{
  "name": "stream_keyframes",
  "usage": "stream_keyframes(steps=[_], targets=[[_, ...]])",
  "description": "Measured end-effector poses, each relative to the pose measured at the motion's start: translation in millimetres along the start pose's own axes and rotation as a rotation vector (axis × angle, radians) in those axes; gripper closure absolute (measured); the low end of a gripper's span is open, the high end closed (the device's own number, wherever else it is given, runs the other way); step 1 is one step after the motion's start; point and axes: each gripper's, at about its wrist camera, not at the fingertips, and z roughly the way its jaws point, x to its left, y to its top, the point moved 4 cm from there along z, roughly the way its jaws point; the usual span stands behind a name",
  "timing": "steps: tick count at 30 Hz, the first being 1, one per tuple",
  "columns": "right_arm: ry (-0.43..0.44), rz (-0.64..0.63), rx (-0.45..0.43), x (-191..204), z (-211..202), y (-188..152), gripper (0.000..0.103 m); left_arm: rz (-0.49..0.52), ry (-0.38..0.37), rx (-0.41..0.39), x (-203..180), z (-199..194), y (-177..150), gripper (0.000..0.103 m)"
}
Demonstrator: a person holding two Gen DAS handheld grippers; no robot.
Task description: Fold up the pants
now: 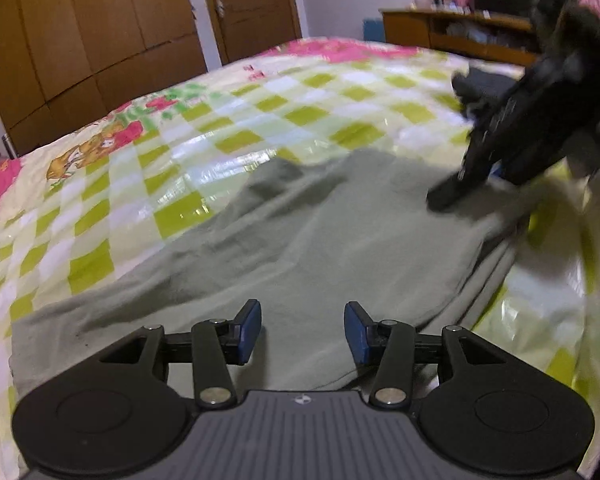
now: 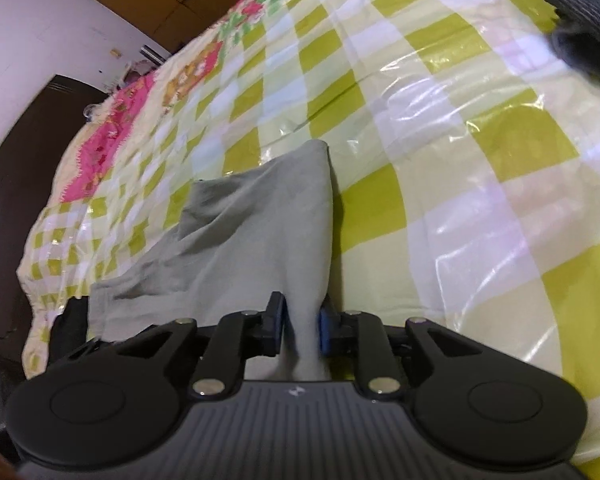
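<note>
Left gripper (image 1: 302, 332) apart, empty above pants (image 1: 300, 232) on bed (image 1: 100, 208). Right gripper (image 2: 302, 326) loosened around a fold, likely releasing; it should lift clear without dragging cloth.

I see the grey-green pants (image 1: 300, 240) lying rumpled and partly folded on the checked bed (image 1: 204, 120), near its edge.

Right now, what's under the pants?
The pants lie on the checked bedspread, which shows all around them. Whatever is beneath the cloth is covered. A fold stands between the right gripper pads.
</note>
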Motion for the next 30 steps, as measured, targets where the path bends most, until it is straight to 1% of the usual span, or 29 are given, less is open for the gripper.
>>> stream_keyframes(steps=[2,3,5,7,8,11,15,19,22,25,27,30], targets=[[-0.011,0.019,0.009,-1,7,3,0.080,-0.014,0.013,-0.022,5,-1,1,0.044],[-0.020,0.029,0.010,-1,10,4,0.080,-0.019,0.013,-0.021,7,1,0,0.043],[-0.036,0.025,0.000,3,11,4,0.080,-0.023,0.005,0.037,7,12,-7,0.043],[-0.055,0.021,-0.005,9,11,4,0.089,-0.028,0.002,0.020,6,9,-14,0.043],[-0.049,0.022,-0.008,13,9,4,0.096,-0.031,-0.003,0.012,6,6,-14,0.043],[-0.049,-0.024,-0.052,32,-6,8,0.097,-0.049,-0.001,-0.016,13,-7,-14,0.043],[-0.028,-0.112,-0.099,74,-23,14,0.098,-0.071,0.054,-0.046,35,-29,-21,0.043],[0.009,-0.207,-0.112,126,-25,16,0.098,-0.099,0.145,-0.005,66,-41,-40,0.043],[0.044,-0.280,-0.089,165,-12,13,0.098,-0.138,0.189,0.011,85,-53,-54,0.043],[0.060,-0.372,-0.053,203,9,4,0.098,-0.191,0.207,0.029,99,-62,-68,0.043],[0.064,-0.429,-0.017,226,27,-6,0.098,-0.220,0.192,0.033,104,-64,-74,0.043],[0.073,-0.479,0.042,253,56,-21,0.098,-0.270,0.162,0.042,110,-62,-81,0.043]])
